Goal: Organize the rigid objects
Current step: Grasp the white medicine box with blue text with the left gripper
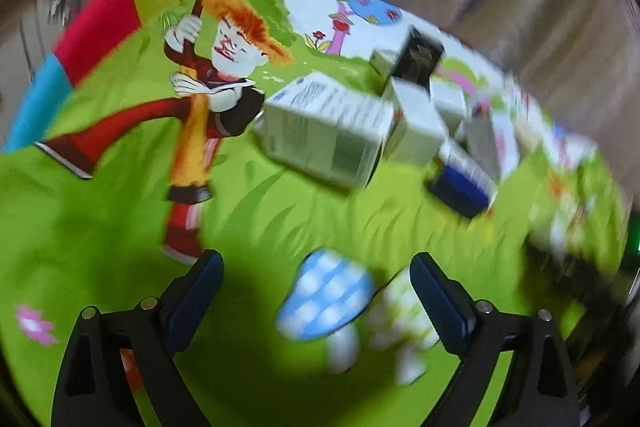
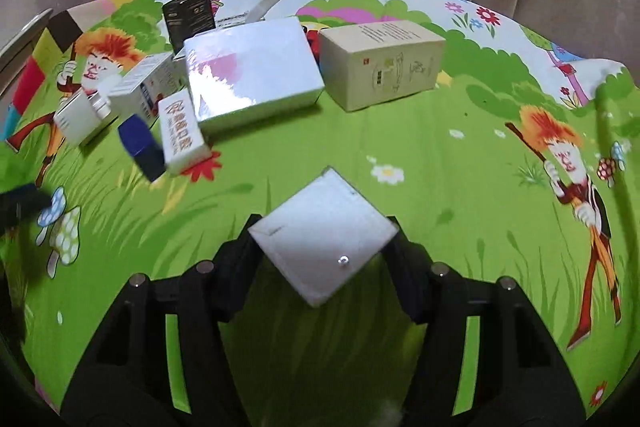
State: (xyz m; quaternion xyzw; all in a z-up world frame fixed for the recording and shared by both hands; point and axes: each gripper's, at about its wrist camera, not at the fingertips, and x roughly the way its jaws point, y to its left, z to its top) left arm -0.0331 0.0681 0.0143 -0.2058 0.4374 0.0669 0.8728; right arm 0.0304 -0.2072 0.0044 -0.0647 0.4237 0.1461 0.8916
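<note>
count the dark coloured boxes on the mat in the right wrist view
2. A black box stands at the back, behind the glossy white box; a blue box lies at the pile's front left. More may be hidden behind the pile.

On the surface, a large flat box lies left of a carton; smaller boxes cluster at its left, a dark box behind

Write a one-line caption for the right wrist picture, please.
Right gripper fingers pinch a small white box by two corners above a green cartoon cloth, boxes clustered behind.
</note>
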